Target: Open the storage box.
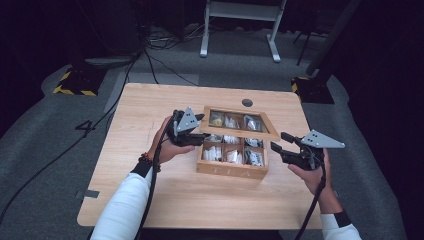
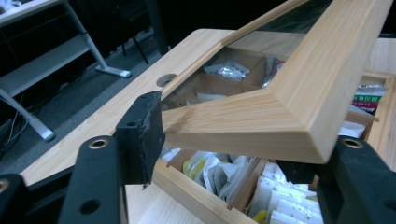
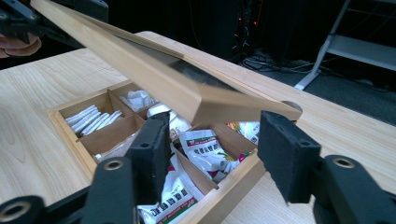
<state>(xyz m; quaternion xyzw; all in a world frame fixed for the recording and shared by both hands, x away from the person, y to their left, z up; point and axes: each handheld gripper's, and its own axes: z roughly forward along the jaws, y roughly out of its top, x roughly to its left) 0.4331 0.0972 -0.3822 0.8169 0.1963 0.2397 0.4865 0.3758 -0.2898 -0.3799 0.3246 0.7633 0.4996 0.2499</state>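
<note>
A wooden compartment box (image 1: 232,170) stands mid-table, holding several white packets (image 1: 232,156). Its glass-paned lid (image 1: 235,133) is tilted up over the box, raised at the near edge. My left gripper (image 1: 202,132) is shut on the lid's left frame; in the left gripper view the lid's corner (image 2: 280,116) sits between the jaws of this gripper (image 2: 224,149). My right gripper (image 1: 278,141) is open beside the box's right side. In the right gripper view the lid's other corner (image 3: 243,105) hangs just above and beyond the gap of this gripper (image 3: 217,140), with printed packets (image 3: 201,149) below.
The box rests on a light wooden table (image 1: 150,110) with a round cable hole (image 1: 247,102) behind it. Beyond the table are a white desk frame (image 1: 240,30), floor cables (image 1: 160,40) and yellow-black striped stand bases (image 1: 75,82).
</note>
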